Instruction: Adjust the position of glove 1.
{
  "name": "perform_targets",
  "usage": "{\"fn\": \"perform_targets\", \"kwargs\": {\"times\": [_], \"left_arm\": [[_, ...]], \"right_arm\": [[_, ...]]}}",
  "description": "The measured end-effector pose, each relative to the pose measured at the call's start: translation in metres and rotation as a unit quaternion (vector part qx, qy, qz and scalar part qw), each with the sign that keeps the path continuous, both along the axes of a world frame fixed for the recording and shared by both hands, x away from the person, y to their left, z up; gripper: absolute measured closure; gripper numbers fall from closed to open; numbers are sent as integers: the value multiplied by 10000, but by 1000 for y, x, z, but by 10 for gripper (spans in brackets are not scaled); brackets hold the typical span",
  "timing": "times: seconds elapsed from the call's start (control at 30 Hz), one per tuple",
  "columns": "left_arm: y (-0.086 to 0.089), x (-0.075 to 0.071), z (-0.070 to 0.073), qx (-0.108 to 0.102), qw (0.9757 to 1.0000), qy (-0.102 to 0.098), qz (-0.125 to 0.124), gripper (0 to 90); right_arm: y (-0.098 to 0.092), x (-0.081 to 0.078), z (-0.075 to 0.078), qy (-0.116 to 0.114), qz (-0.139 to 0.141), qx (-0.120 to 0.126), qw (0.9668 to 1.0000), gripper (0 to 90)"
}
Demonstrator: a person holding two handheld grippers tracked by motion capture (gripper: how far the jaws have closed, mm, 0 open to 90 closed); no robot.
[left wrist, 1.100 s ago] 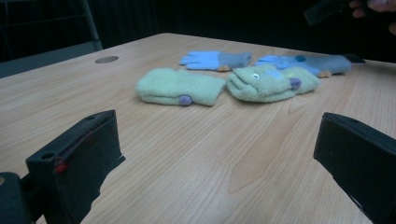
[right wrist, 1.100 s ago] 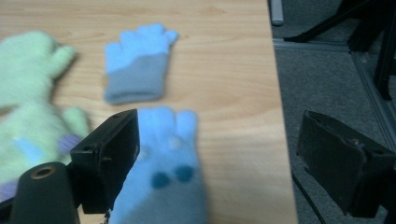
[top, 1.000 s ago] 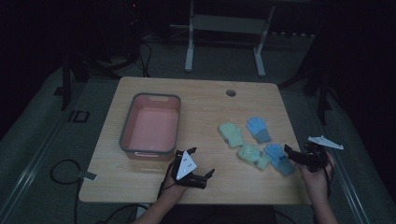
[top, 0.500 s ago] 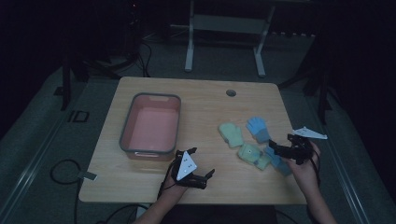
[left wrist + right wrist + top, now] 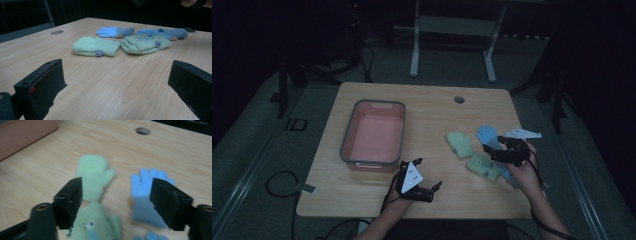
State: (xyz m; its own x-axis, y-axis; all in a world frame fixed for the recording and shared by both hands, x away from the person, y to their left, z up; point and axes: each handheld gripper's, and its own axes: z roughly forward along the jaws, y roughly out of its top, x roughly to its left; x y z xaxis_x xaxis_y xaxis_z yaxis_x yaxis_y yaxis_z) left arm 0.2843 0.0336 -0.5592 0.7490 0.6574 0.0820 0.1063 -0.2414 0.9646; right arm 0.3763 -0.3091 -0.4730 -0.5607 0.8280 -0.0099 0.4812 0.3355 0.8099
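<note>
right gripper (image 5: 498, 151) hovering over gloves, jaws spread, gripping nothing | left gripper (image 5: 424, 176) idling near worktop (image 5: 432, 107) edge, jaws spread | green mittens (image 5: 460, 143) and blue gloves (image 5: 486, 134) lying right of pink bin (image 5: 374, 138) | bin looking empty, sorting seemingly not started

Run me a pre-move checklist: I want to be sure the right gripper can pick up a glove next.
1. Right gripper open: ok, jaws stand wide apart.
2. Nothing held in it: ok, the gap is free.
3. Gloves within reach: ok, green mitten and blue glove lie just ahead of the jaws.
4. Target singled out: not ok, the jaws straddle the gap between the two, and a second green mitten lies right under them.
5. Bin free to receive: ok, nothing in it.
6. Left gripper out of the way: ok, open near the table's front edge, apart from the gloves.
</note>
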Motion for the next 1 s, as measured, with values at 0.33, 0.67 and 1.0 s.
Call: {"fn": "perform_targets", "kwargs": {"times": [0.33,0.67,1.0], "left_arm": [[0,0,0,9,10000,-11,-25,6],[0,0,0,-8,10000,-4,-34,6],[1,0,0,-9,10000,-5,-38,6]], "right_arm": [[36,33,-17,276,643,-243,9973,474],[61,68,-39,510,1046,-350,9926,573],[83,86,-61,699,1251,-957,9850,634]]}}
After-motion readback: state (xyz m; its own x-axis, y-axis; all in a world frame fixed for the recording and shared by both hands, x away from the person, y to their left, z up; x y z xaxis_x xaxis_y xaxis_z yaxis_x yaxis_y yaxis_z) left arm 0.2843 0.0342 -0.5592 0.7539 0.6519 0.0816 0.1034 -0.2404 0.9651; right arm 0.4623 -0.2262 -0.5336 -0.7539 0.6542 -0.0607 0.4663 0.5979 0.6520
